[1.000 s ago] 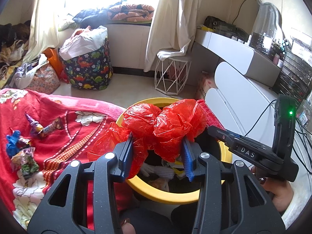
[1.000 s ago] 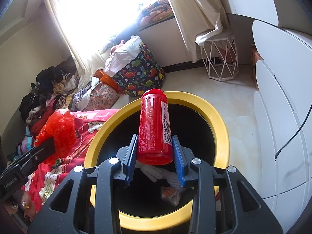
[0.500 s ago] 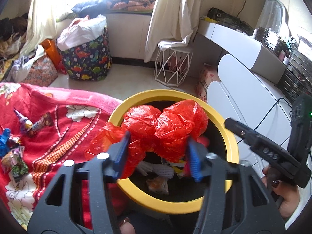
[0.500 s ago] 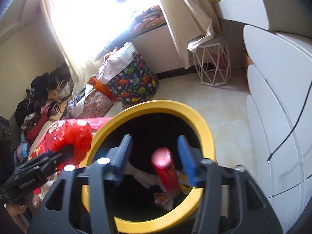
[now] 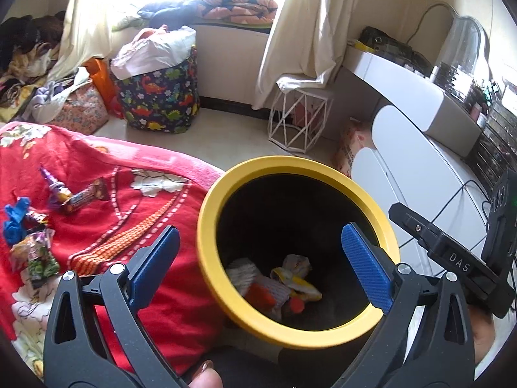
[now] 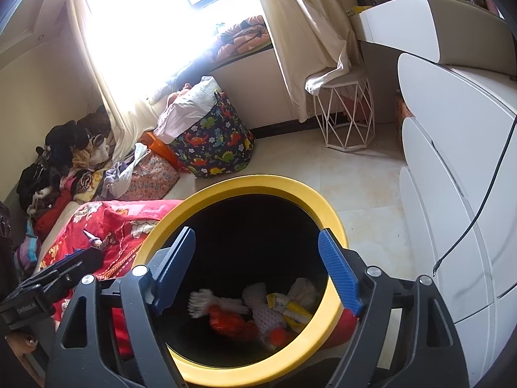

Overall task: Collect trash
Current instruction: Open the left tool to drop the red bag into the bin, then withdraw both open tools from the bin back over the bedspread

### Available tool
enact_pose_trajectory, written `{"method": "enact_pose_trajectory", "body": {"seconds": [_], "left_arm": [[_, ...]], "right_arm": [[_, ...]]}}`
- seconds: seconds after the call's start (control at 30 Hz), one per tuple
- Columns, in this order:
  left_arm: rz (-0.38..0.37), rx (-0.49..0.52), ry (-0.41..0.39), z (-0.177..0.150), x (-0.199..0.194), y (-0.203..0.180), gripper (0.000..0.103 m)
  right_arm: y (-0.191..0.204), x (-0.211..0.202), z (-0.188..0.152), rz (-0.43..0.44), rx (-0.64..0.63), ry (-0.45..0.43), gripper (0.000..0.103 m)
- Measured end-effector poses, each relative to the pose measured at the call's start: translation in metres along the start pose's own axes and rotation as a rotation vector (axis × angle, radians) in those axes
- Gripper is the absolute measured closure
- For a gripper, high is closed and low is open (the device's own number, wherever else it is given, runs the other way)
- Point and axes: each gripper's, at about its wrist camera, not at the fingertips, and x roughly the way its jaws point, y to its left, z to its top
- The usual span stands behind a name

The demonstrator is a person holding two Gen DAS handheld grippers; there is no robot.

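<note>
A black trash bin with a yellow rim point(image 5: 206, 223) point(image 6: 290, 184) stands beside the bed. Trash lies at its bottom: the red plastic bag point(image 6: 226, 318), the red bottle's cap end point(image 5: 295, 305), white and yellow wrappers point(image 5: 297, 278). My left gripper point(image 5: 258, 258) is open and empty above the bin's near edge. My right gripper point(image 6: 258, 265) is open and empty over the bin mouth. Candy wrappers point(image 5: 74, 194), a blue scrap point(image 5: 14, 220) and a snack packet point(image 5: 34, 255) lie on the red blanket point(image 5: 97, 226) at left.
A dinosaur-print laundry bag point(image 5: 158, 97), a white wire stool point(image 5: 300, 119) and white curved drawers point(image 6: 452, 194) with a dangling black cable point(image 6: 468, 226) surround the bin. Clothes are piled at the far left point(image 6: 64, 161). The right gripper's body point(image 5: 452, 252) shows at right.
Both grippers opened. The red bag dropped from the left gripper and the red bottle from the right gripper into the bin.
</note>
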Motion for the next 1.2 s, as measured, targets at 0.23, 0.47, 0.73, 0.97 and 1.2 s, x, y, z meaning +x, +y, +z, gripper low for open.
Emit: {"method": "enact_pose_trajectory", "body": {"seconds": [0.23,0.47,0.73,0.97,1.2], "left_arm": [[0.021,-0.049,-0.031,0.0,-0.016,0.016,0.011],[0.041,-0.073,-0.063,0.0,-0.032,0.028,0.011],[0.063,-0.089,-0.098,0.002,-0.046,0.042,0.011],[0.092,-0.11,-0.123,0.001,-0.057,0.058,0.011],[0.129,-0.139,-0.148,0.001,-0.069,0.079,0.011]], "right_arm": [[0.01,0.0,-0.001,-0.001,-0.035,-0.001,0.026],[0.028,-0.003,-0.003,0.02,-0.081,-0.016,0.025],[0.052,-0.008,-0.003,0.075,-0.127,-0.028,0.023],[0.075,-0.011,-0.004,0.117,-0.169,-0.035,0.022],[0.098,-0.009,-0.008,0.155,-0.206,-0.02,0.022]]}}
